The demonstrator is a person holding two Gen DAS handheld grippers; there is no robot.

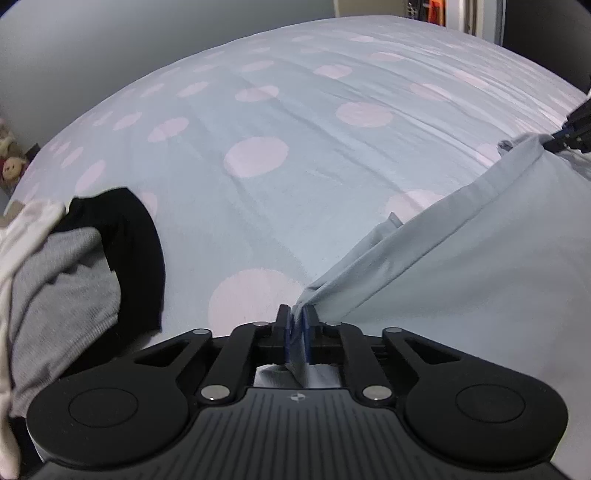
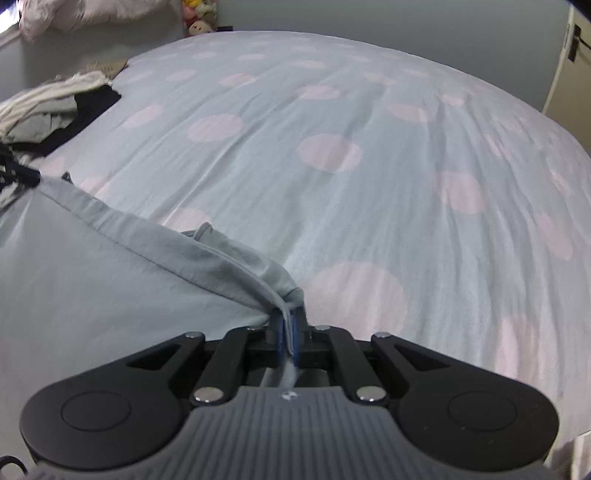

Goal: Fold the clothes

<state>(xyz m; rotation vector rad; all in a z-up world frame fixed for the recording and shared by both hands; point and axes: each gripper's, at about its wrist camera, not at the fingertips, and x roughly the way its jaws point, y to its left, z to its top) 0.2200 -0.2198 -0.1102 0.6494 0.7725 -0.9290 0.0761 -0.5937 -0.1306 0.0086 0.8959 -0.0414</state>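
A pale blue-grey garment (image 1: 461,258) is stretched between my two grippers above the bed. My left gripper (image 1: 297,317) is shut on one corner of it, and the cloth runs up and right to my right gripper, seen at the far right edge (image 1: 570,134). In the right wrist view my right gripper (image 2: 289,325) is shut on the other corner of the garment (image 2: 92,266). The hem runs left to my left gripper, at the left edge (image 2: 14,173).
The bed has a light blue cover with pink dots (image 1: 295,155) (image 2: 369,166). A pile of grey, black and white clothes (image 1: 74,266) (image 2: 51,110) lies at its left side. Soft toys (image 2: 199,18) sit by the wall. A door (image 2: 569,74) is at the right.
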